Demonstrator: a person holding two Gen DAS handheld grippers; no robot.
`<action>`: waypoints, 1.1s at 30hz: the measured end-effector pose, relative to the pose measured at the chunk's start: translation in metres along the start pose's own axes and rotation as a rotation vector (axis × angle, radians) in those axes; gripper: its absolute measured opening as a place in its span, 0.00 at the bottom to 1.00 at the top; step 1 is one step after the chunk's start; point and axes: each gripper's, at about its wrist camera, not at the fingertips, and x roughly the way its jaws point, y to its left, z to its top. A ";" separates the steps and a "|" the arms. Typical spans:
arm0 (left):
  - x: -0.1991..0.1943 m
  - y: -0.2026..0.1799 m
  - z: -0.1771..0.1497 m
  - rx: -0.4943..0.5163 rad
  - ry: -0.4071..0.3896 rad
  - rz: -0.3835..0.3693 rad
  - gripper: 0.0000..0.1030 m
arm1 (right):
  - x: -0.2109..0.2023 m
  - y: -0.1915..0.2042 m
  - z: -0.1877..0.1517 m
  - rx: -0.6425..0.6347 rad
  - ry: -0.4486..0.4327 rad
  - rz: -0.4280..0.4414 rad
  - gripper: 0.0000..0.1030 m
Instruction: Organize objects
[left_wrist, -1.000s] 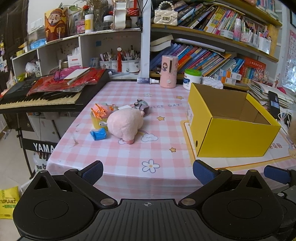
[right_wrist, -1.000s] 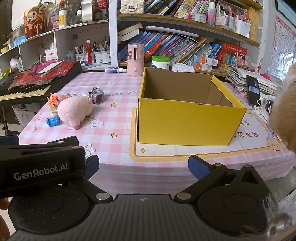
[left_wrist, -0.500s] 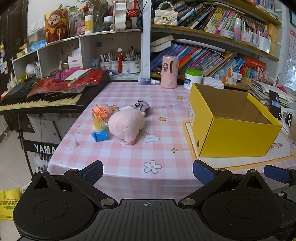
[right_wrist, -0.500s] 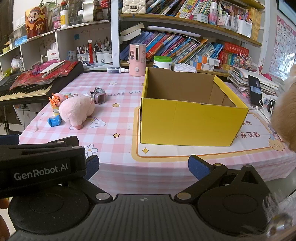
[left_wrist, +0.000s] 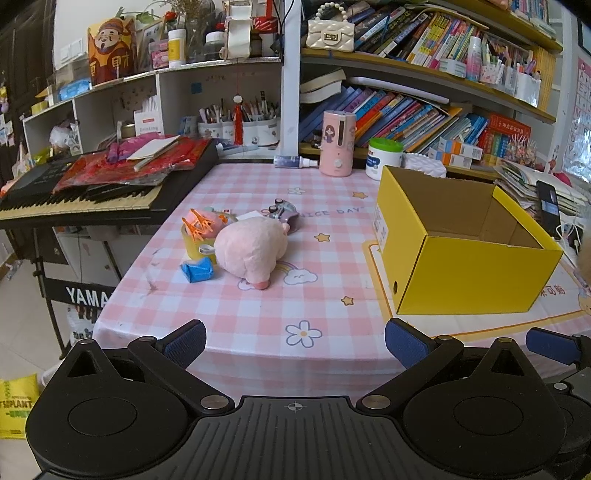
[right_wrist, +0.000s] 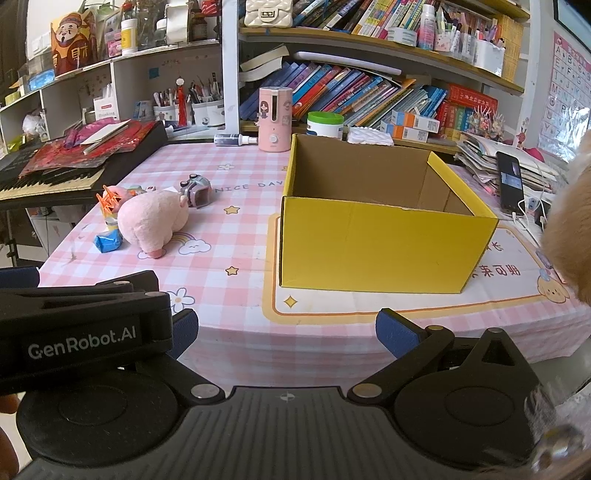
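Note:
A pink plush toy (left_wrist: 253, 249) (right_wrist: 151, 220) lies on the pink checked tablecloth (left_wrist: 258, 310). Beside it are a small blue packet (left_wrist: 197, 270) (right_wrist: 108, 242), a yellow cup with orange clips (left_wrist: 197, 234) and a grey toy camera (left_wrist: 282, 212) (right_wrist: 195, 192). An open yellow cardboard box (left_wrist: 461, 273) (right_wrist: 373, 243) stands empty on the right. My left gripper (left_wrist: 295, 341) is open, short of the table's near edge. My right gripper (right_wrist: 286, 334) is open too, in front of the box, with the left gripper's body at its lower left.
A keyboard (left_wrist: 81, 199) under red bags juts over the table's left side. A pink dispenser (left_wrist: 337, 144), a white tub (left_wrist: 384, 158) and a bottle line the back edge below crowded bookshelves. A phone (right_wrist: 509, 182) and something tan and furry (right_wrist: 569, 236) are at the right.
Both views have drifted slightly back and up from the table, so the toys and box sit a little lower and farther. Nothing on the table moved; both grippers stayed open.

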 end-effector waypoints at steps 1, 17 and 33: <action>0.000 0.000 0.000 0.000 0.000 0.000 1.00 | 0.000 0.000 0.000 -0.001 0.000 0.000 1.00; -0.001 0.000 0.000 0.004 -0.012 -0.002 1.00 | -0.001 0.001 0.001 -0.008 -0.010 0.000 1.00; -0.006 0.005 0.001 0.011 -0.028 -0.009 1.00 | -0.005 0.005 0.001 -0.017 -0.025 0.004 1.00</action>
